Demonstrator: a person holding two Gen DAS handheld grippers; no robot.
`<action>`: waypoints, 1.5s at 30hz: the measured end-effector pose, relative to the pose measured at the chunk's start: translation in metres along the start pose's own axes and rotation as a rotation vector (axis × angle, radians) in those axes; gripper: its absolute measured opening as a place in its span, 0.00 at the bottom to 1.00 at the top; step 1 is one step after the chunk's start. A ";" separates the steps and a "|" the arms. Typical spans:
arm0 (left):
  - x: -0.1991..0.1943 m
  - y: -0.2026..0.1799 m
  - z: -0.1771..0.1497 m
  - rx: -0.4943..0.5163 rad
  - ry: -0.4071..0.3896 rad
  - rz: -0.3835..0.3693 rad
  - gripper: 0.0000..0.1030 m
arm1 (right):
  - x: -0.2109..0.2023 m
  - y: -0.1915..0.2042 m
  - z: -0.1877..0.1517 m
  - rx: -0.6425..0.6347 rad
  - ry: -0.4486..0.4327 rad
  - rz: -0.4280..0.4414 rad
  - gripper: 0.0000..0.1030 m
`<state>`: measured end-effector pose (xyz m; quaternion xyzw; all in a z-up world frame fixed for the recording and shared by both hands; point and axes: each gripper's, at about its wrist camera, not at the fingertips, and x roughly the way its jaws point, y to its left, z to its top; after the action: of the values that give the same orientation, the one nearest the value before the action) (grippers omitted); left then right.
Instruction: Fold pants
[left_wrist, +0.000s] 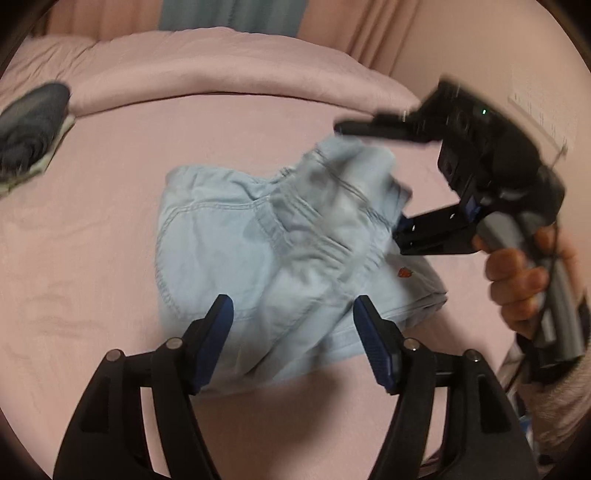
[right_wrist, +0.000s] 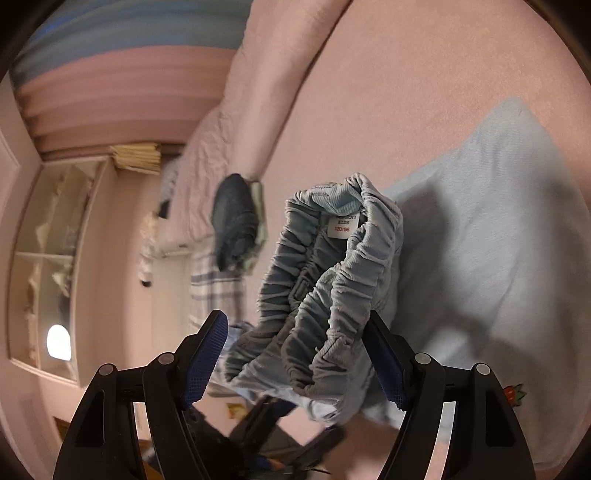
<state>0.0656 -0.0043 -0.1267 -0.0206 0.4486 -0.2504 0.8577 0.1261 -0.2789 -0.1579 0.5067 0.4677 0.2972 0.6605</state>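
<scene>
The light blue pants (left_wrist: 266, 243) are lying on the pink bed sheet (left_wrist: 110, 229), already doubled into a short, thick bundle, with the gathered waistband (right_wrist: 325, 295) being let down on top. The step in hand looks like the release after a fold: the cloth is being set down, not carried.

The left gripper (left_wrist: 293, 343) is being held over the near edge of the bundle, its fingers parted and nothing pressed between the blue pads (left_wrist: 218, 332). The right gripper (right_wrist: 295, 354) is being held at the waistband end; its fingers are also spread, and the ruffled waistband is sitting loosely in the gap, seemingly not pinched. A person's hand (left_wrist: 517, 280) is seen wrapped round that gripper's handle.

A dark folded garment (left_wrist: 29, 129) is lying well apart near the pillow end.

Next, the waistband probably needs to be flattened and squared on the bundle, since it is standing up bunched and could spring the fold open.
</scene>
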 end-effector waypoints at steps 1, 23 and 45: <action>-0.004 0.004 0.000 -0.015 -0.007 -0.001 0.66 | 0.002 0.002 0.000 -0.015 0.004 -0.038 0.74; -0.024 0.051 -0.009 -0.213 -0.061 0.036 0.68 | -0.005 0.040 -0.009 -0.326 -0.044 -0.296 0.35; -0.003 0.048 0.005 -0.205 -0.017 0.016 0.68 | -0.037 -0.012 -0.011 -0.218 -0.079 -0.286 0.34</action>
<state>0.0882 0.0381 -0.1337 -0.1068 0.4645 -0.1962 0.8569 0.1011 -0.3106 -0.1584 0.3716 0.4735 0.2293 0.7649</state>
